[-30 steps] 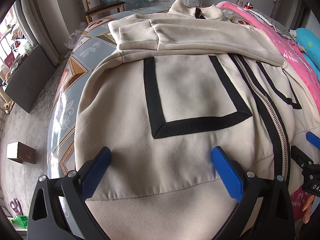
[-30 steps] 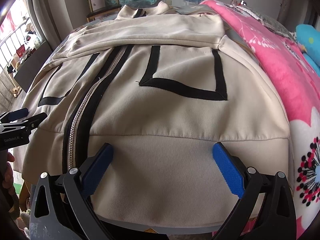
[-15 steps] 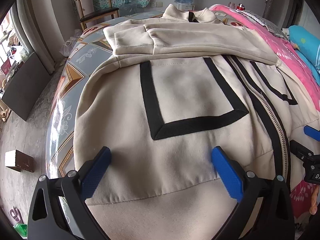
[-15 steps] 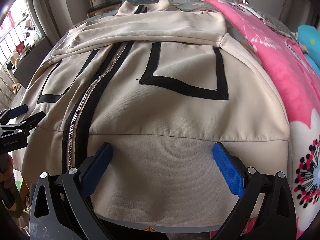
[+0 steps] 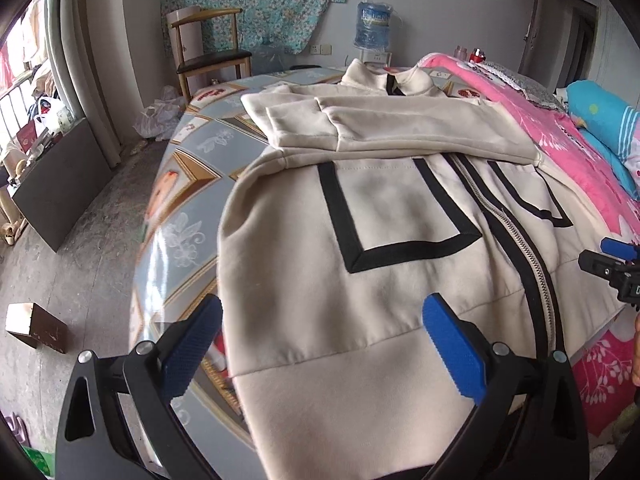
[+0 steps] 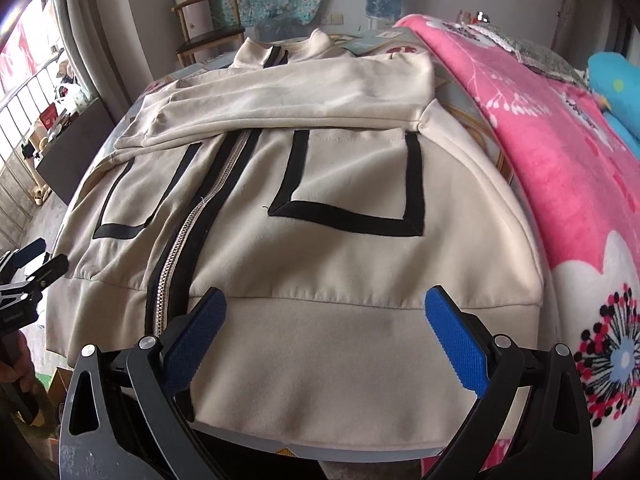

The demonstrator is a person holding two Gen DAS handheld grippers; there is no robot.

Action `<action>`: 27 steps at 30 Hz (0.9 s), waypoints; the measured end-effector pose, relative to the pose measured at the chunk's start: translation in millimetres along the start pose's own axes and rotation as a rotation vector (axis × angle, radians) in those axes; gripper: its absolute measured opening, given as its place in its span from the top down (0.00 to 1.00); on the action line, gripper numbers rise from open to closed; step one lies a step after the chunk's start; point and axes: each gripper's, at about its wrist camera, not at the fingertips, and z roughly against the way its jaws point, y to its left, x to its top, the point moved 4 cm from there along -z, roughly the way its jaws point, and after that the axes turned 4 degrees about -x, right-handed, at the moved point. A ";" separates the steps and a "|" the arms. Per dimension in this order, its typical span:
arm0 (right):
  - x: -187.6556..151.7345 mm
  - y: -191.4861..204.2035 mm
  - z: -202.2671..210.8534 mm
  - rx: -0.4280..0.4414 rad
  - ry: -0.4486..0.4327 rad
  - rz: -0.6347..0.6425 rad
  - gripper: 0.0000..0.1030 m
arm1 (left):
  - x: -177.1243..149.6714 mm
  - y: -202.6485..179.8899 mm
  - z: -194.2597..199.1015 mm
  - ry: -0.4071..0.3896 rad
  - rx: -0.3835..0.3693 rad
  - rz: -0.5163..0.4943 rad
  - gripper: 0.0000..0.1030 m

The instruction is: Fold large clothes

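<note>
Item: cream zip jacket [image 5: 384,208], front up, spread flat on the patterned tabletop [image 5: 192,184]; fills the centre of both wrist frames. Collar at the top of the frame, hem band at the bottom. Both sleeves [image 6: 304,96] folded across the chest, one over the other. Black-edged pockets [image 6: 352,184] either side of the closed zipper [image 6: 180,248].

Left gripper [image 5: 320,344]: lower centre of its own frame, jaws spread wide, holding nothing, above the hem near the jacket's left edge. Blue pads [image 5: 452,352] clear of the cloth.

Right gripper [image 6: 324,328]: lower centre of its own frame, jaws likewise wide apart and empty, above the hem band just beside the zipper.

Surroundings: pink floral blanket [image 6: 560,168] along the right of the frame; wooden chair [image 5: 208,52] and water bottle [image 5: 374,24] at the top; cardboard box [image 5: 36,326] on the floor, lower left.
</note>
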 end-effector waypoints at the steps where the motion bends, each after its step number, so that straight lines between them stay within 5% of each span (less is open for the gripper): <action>1: -1.6 -2.4 1.8 -0.003 -0.008 0.003 0.07 | -4.2 3.8 8.7 -0.015 0.009 -0.002 0.05; 8: -23.8 -27.1 13.9 -0.012 -0.005 -0.002 0.07 | -41.3 11.6 32.7 -0.015 0.016 -0.026 0.05; 15: -44.7 -59.5 22.4 -0.048 0.018 -0.058 0.14 | -59.5 12.7 30.1 -0.003 -0.065 0.034 0.10; 27: -59.6 -91.5 28.8 -0.074 0.045 -0.133 0.33 | -68.2 18.0 14.6 0.068 -0.147 0.069 0.54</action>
